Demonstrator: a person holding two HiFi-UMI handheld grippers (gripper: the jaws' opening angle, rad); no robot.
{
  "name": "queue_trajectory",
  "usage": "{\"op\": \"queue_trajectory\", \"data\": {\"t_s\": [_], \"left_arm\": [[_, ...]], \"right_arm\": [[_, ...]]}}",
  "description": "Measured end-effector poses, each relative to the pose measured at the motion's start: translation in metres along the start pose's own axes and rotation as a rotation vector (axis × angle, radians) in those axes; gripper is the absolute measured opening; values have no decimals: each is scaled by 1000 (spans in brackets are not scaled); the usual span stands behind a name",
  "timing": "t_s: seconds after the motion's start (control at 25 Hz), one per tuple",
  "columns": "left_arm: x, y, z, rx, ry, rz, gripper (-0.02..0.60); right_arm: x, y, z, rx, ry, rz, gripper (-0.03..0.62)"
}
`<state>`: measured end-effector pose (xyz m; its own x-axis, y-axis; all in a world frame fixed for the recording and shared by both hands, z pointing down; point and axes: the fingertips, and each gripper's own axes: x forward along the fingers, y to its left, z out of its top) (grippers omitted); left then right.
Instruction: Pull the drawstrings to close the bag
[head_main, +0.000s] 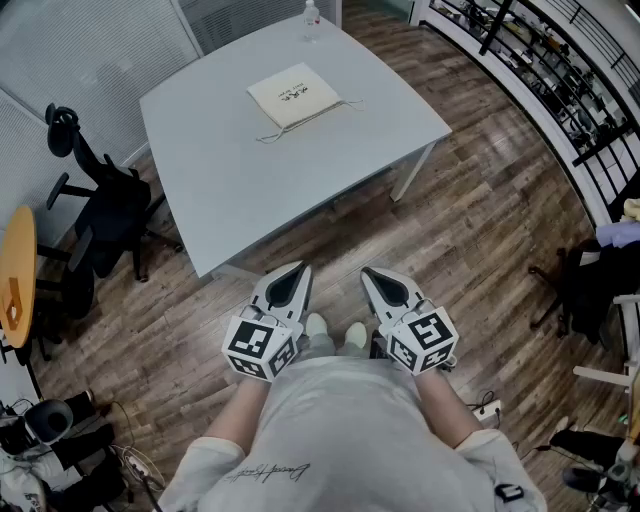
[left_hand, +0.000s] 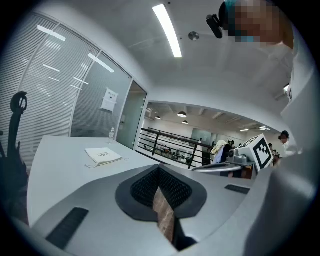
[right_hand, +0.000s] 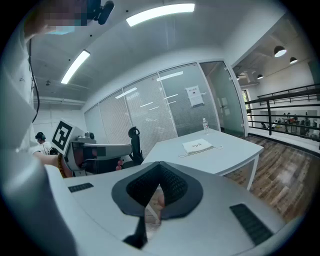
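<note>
Bag (head_main: 294, 95): on table (head_main: 230, 190), well ahead of both claws.
Left claw (head_main: 296, 272): pressed together, empty.
Right claw (head_main: 372, 274): same.
Advice: approach, spread jaws, pinch one drawstring (head_main: 300, 123) each.

The bag (head_main: 295, 95) is matt cream cloth. The bench (head_main: 220, 170) is smooth and pale with a dull finish. The floor (head_main: 480, 230) is faintly glossy wood plank. The left hand-held gripper (head_main: 298, 268) and right hand-held gripper (head_main: 368, 272) have matt grey plastic shells and ribbed black pads (left_hand: 175, 188).
</note>
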<state>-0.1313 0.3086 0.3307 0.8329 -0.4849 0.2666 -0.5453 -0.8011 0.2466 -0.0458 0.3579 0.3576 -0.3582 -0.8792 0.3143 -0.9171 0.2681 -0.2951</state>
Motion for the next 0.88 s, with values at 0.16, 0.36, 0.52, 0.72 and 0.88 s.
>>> {"op": "queue_trajectory", "data": {"t_s": [0.16, 0.36, 0.52, 0.72, 0.88], "left_arm": [[-2, 6, 0, -9, 2, -5, 9], [-6, 16, 2, -11, 1, -3, 9], [-7, 23, 4, -11, -1, -14, 9], [-10, 37, 9, -4, -8, -33, 9], [-15, 50, 11, 5, -16, -45, 9]], "right_arm": [[6, 2, 1, -2, 2, 1, 20], [13, 6, 1, -4, 6, 1, 20], [21, 11, 7, 18, -19, 1, 20], [35, 23, 14, 32, -43, 13, 20], [47, 27, 18, 38, -61, -11, 20]]}}
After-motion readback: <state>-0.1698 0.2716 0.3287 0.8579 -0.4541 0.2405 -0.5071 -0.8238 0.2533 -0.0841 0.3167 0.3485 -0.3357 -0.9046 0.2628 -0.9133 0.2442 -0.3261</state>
